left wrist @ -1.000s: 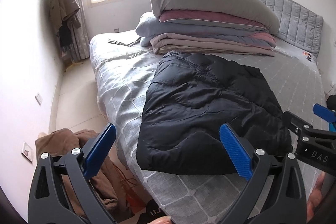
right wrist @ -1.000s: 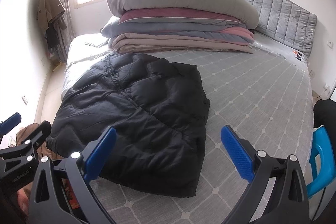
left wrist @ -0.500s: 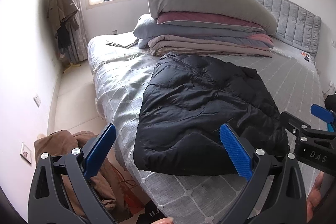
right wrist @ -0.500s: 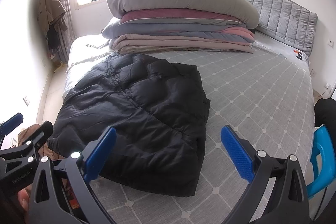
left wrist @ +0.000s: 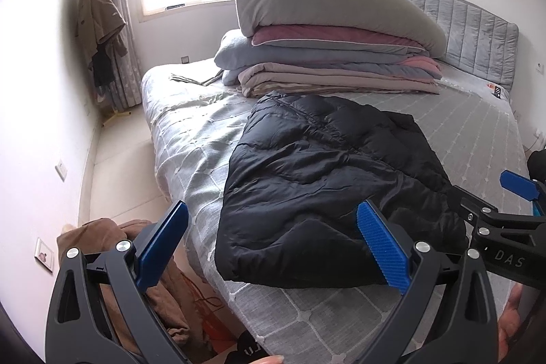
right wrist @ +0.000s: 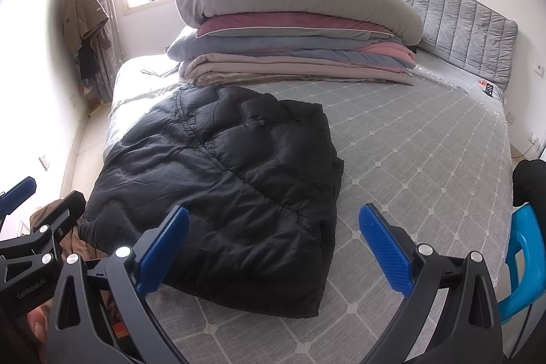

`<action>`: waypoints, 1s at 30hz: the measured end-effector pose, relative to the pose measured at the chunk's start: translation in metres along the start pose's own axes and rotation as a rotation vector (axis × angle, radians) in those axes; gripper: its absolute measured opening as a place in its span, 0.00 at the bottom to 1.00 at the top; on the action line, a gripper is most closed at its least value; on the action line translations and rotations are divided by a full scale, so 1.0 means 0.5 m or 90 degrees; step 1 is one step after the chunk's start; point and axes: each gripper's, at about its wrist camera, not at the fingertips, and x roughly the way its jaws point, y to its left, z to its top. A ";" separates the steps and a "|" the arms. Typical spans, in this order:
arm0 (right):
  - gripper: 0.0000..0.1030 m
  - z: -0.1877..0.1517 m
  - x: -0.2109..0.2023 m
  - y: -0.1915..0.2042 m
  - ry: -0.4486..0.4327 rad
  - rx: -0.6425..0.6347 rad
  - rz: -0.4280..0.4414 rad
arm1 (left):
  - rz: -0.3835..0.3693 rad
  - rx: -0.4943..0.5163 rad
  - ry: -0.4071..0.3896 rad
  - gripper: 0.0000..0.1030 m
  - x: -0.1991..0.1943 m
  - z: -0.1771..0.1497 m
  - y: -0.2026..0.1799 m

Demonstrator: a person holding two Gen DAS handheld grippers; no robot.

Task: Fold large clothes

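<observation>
A black puffer jacket (left wrist: pixel 327 179) lies folded flat on the grey quilted bed (left wrist: pixel 477 139); it also shows in the right wrist view (right wrist: pixel 232 186). My left gripper (left wrist: pixel 273 241) is open and empty, held above the jacket's near left edge. My right gripper (right wrist: pixel 273 244) is open and empty, above the jacket's near right corner. The right gripper shows at the right edge of the left wrist view (left wrist: pixel 505 220). The left gripper shows at the left edge of the right wrist view (right wrist: pixel 30 227).
A stack of folded quilts and a pillow (right wrist: pixel 293 33) sits at the back of the bed by the grey headboard (right wrist: pixel 471 33). Brown clothing (left wrist: pixel 112 255) lies on the floor at the left. A coat (left wrist: pixel 99 19) hangs by the window. A blue chair (right wrist: pixel 522 255) stands at the right.
Both grippers have drawn back and up a little from the jacket, which now looks slightly farther away. Both stay open.
</observation>
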 end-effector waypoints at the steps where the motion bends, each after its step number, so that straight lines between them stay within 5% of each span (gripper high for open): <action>1: 0.93 0.000 0.000 0.000 0.000 0.000 0.000 | -0.003 -0.002 -0.002 0.93 -0.001 0.000 0.000; 18: 0.93 0.002 -0.006 -0.014 -0.004 0.009 -0.004 | -0.066 -0.024 0.015 0.93 0.009 0.004 -0.015; 30: 0.93 -0.003 -0.007 -0.033 -0.001 0.027 -0.005 | -0.033 -0.043 0.017 0.93 0.014 -0.001 -0.015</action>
